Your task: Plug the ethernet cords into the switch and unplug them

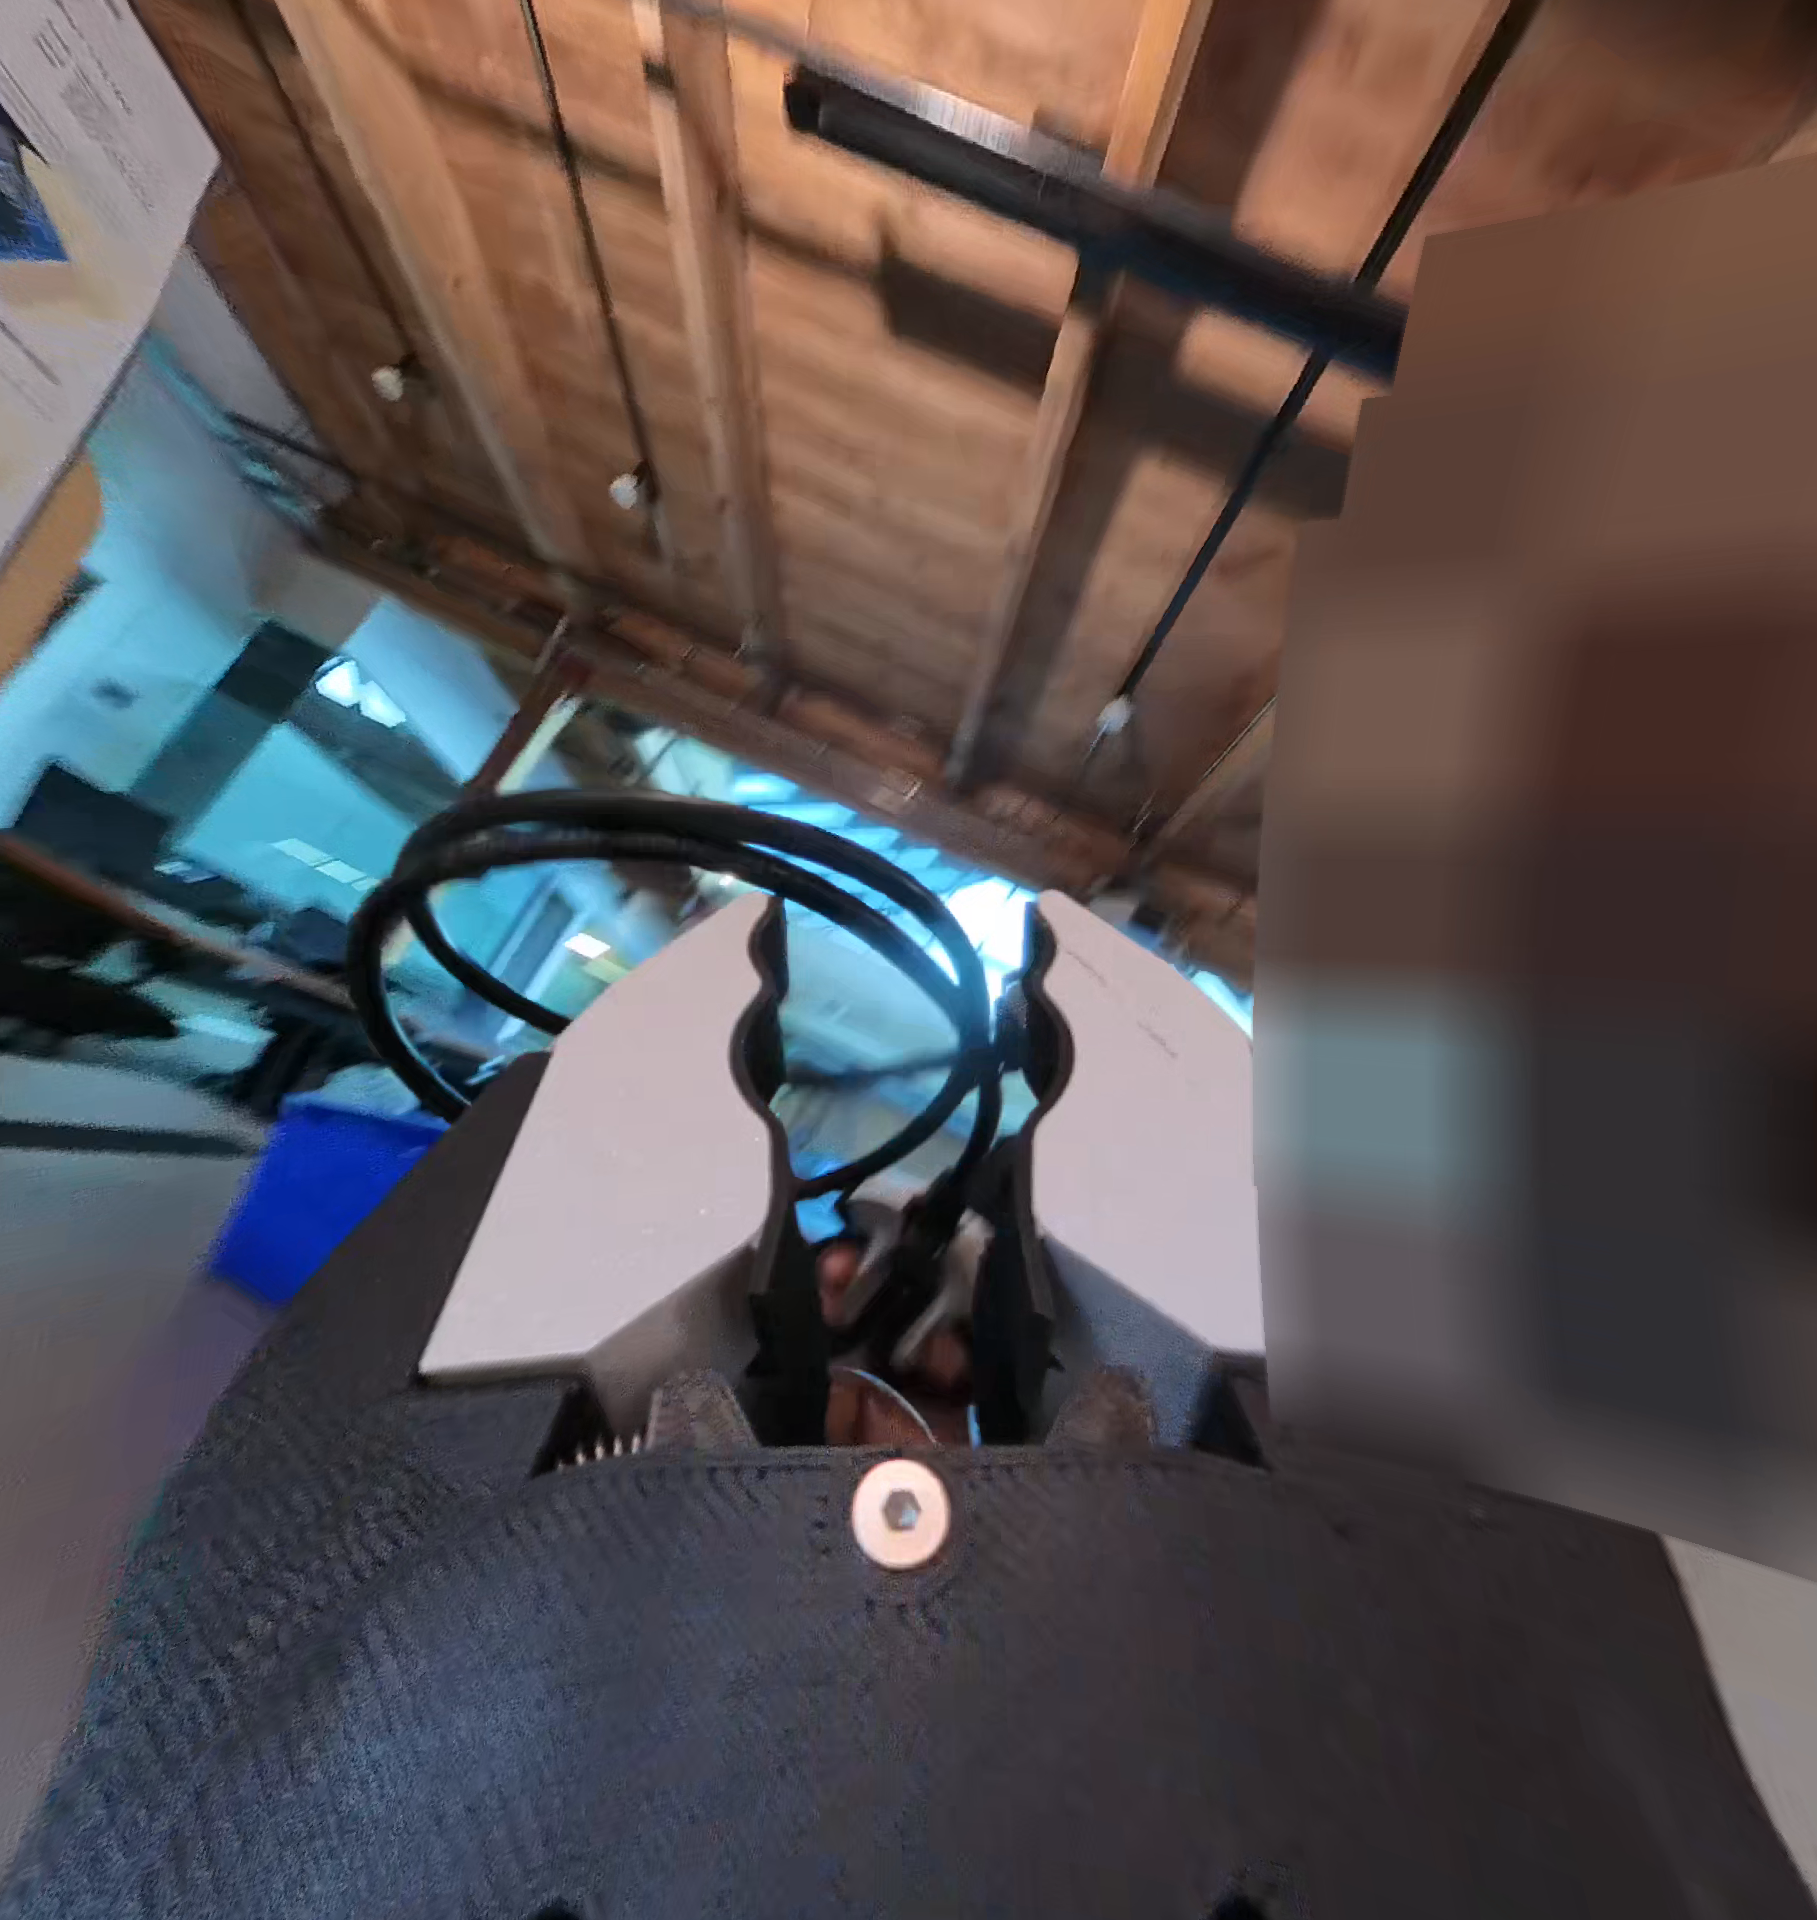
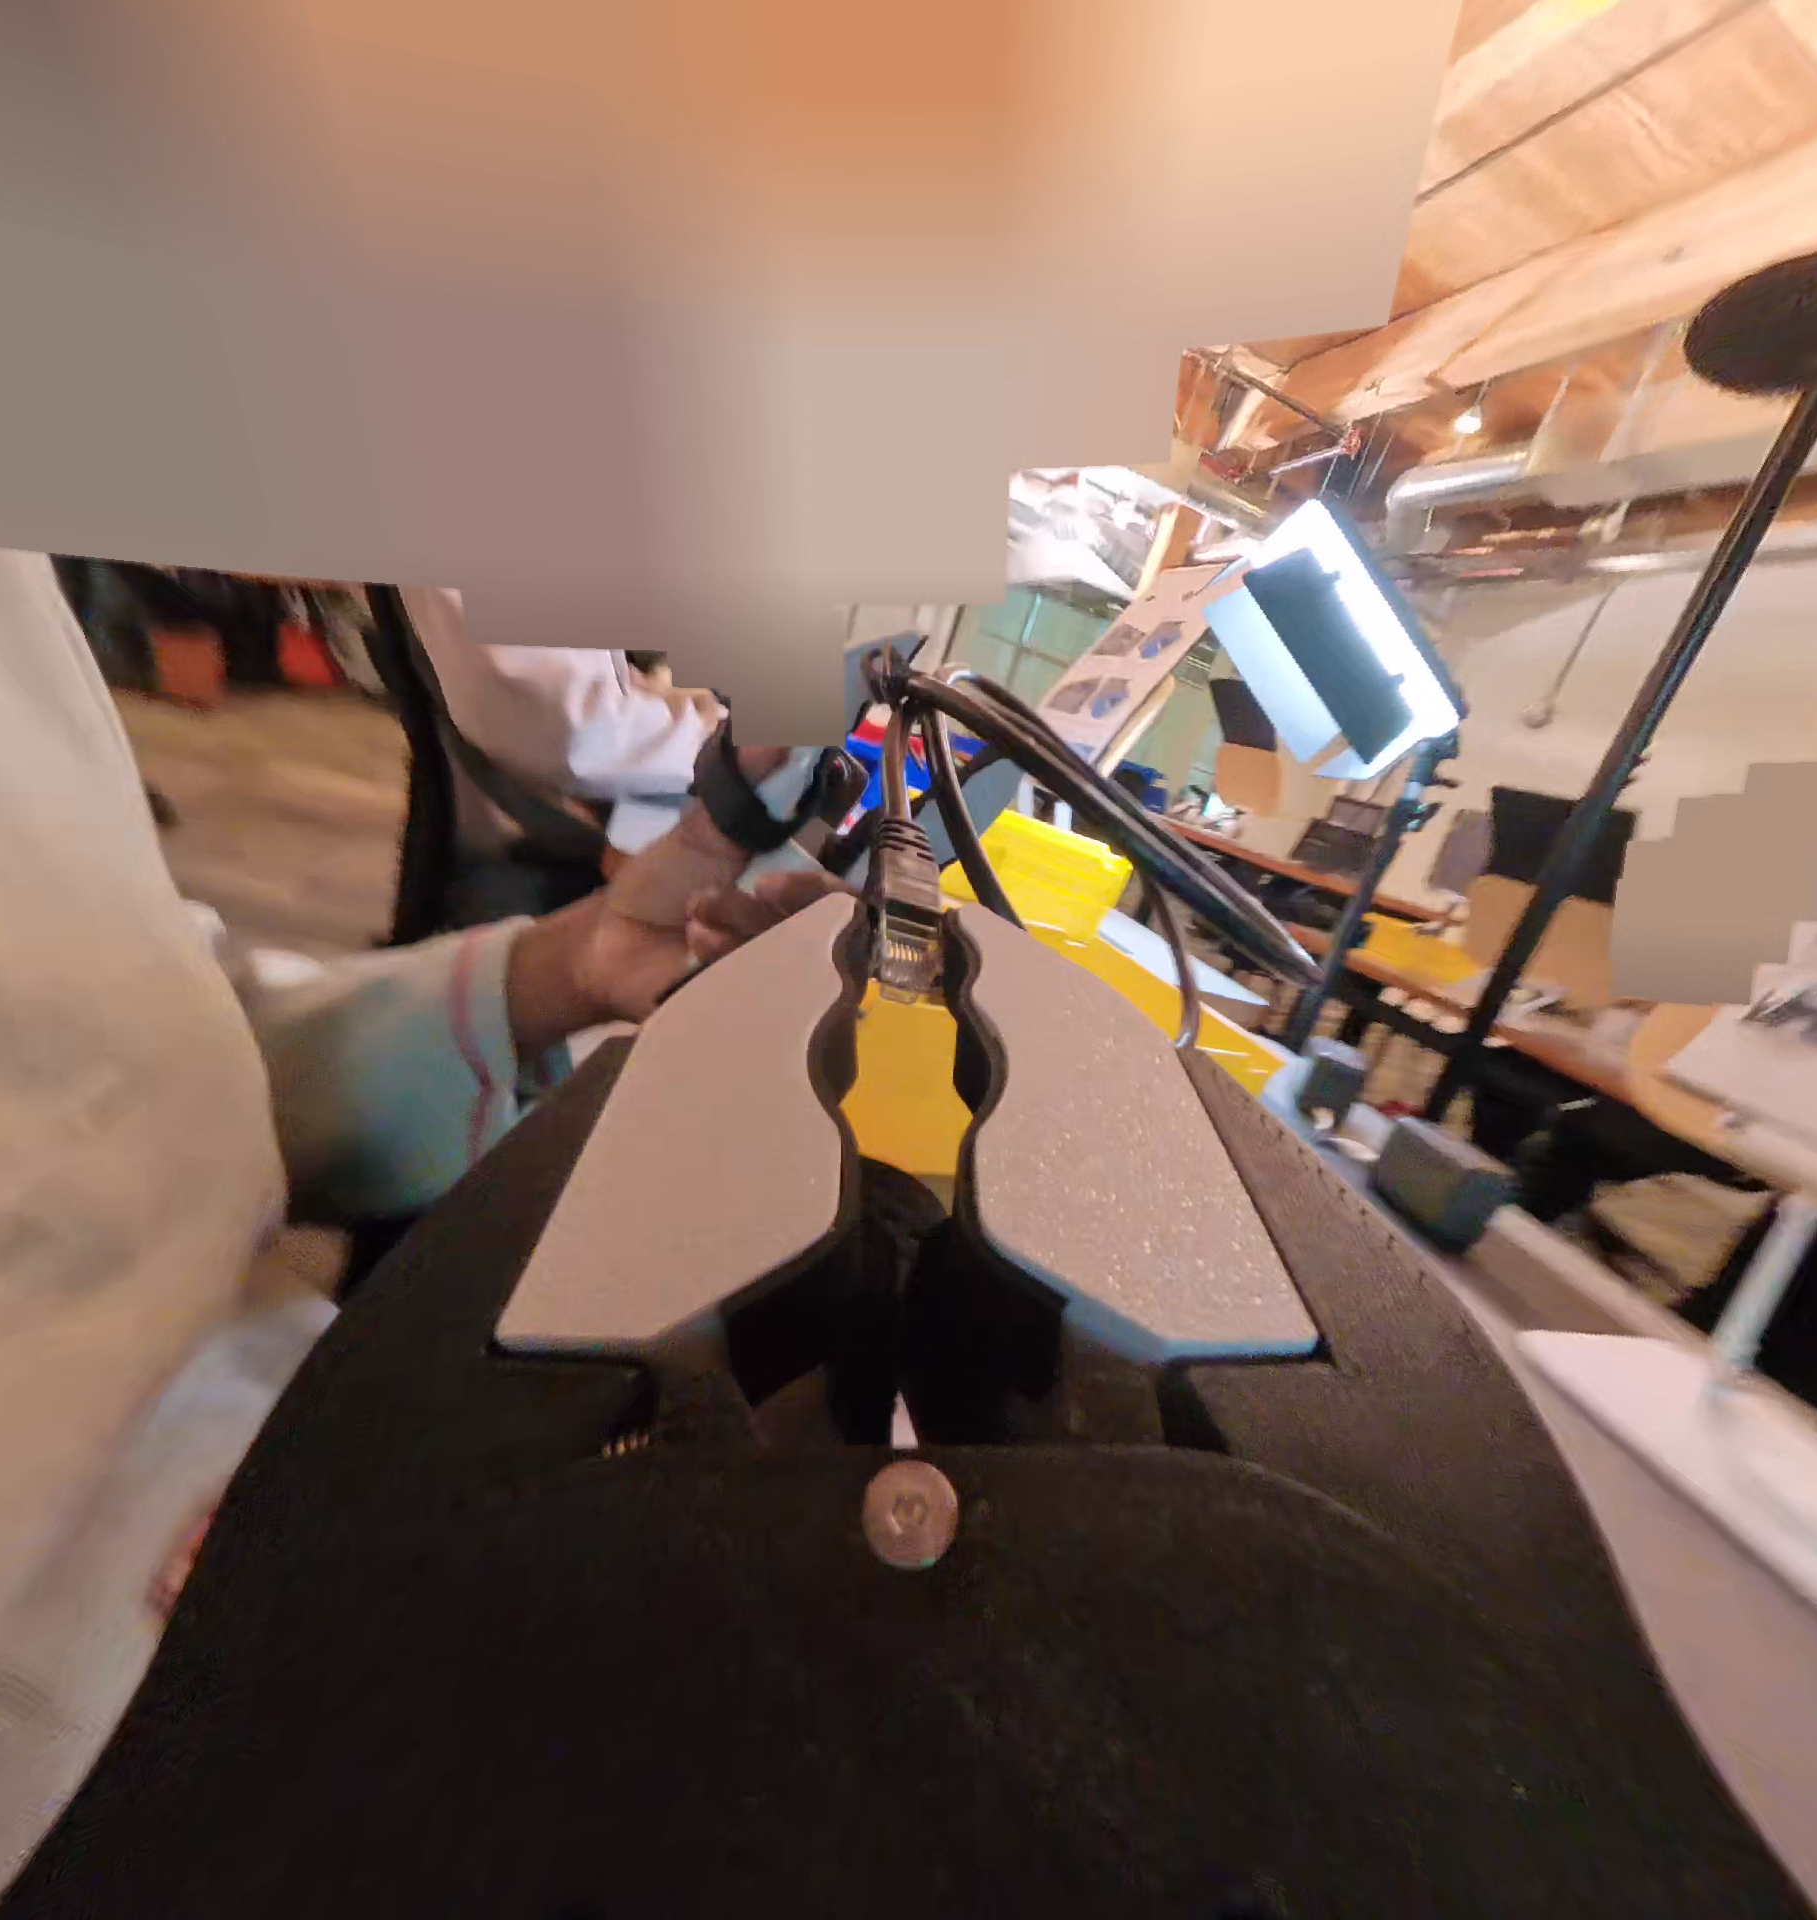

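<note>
My right gripper is shut on the clear plug of a black ethernet cord; the plug's black boot rises out of the fingertips. The cord runs up to a tied bundle. In the left wrist view, which tilts up at the ceiling, my left gripper has its jaws partly apart, with the coiled black cord standing up out of the gap and caught deep between the pads. The left gripper's hand shows just beyond my right fingertips. The switch is not in view.
Yellow bins lie behind the right gripper. A lit light panel on a stand and a black pole stand to the right, above a white table edge. A blue bin sits low left. Wooden ceiling fills the top.
</note>
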